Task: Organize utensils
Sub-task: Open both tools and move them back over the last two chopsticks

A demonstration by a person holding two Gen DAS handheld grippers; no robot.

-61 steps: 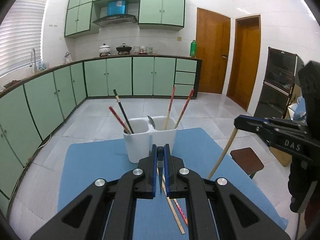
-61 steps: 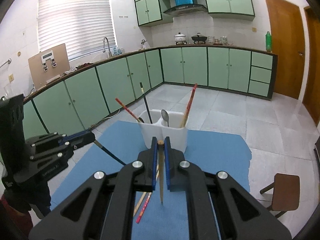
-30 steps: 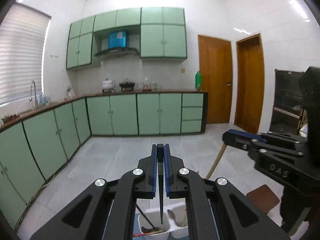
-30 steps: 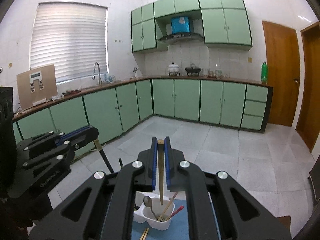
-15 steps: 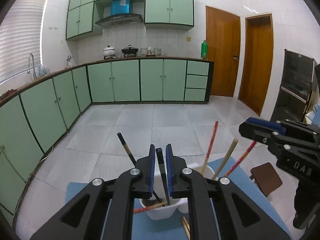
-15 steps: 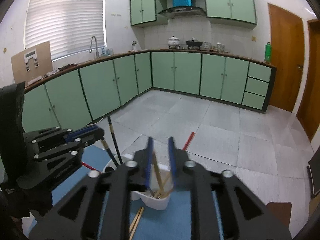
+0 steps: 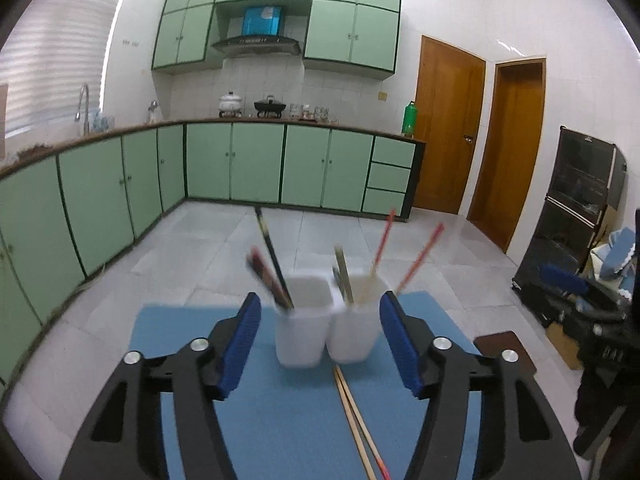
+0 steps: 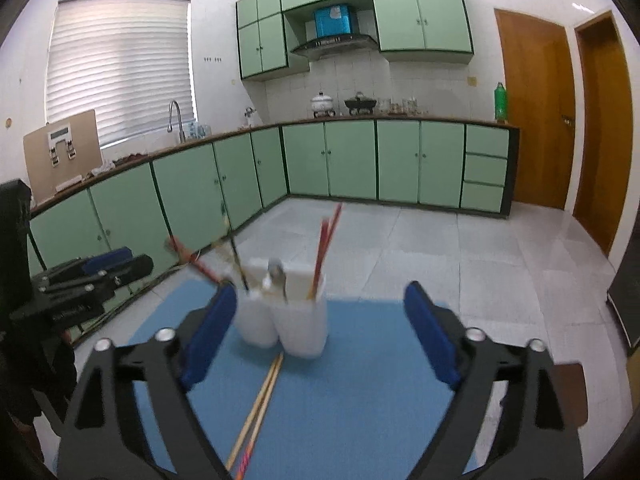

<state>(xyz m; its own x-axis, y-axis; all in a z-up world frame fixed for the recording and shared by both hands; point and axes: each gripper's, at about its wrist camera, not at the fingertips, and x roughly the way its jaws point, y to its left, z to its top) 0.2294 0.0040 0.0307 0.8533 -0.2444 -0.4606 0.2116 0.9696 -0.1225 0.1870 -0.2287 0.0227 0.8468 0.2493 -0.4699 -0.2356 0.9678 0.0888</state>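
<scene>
Both our drops look done; the left gripper (image 7: 320, 340) and right gripper (image 8: 320, 336), jaws just opened, gape empty before the white holder (image 7: 328, 332); next we descend for the chopsticks (image 7: 356, 416) lying beneath us.

No text, label or number can be read in either view. In the left wrist view the right tool (image 7: 600, 316) at about three o'clock carries pale lettering on its black body, too blurred to make out. In the right wrist view the left tool (image 8: 86, 280) at about nine o'clock bears a line of small raised lettering, equally unreadable.
</scene>
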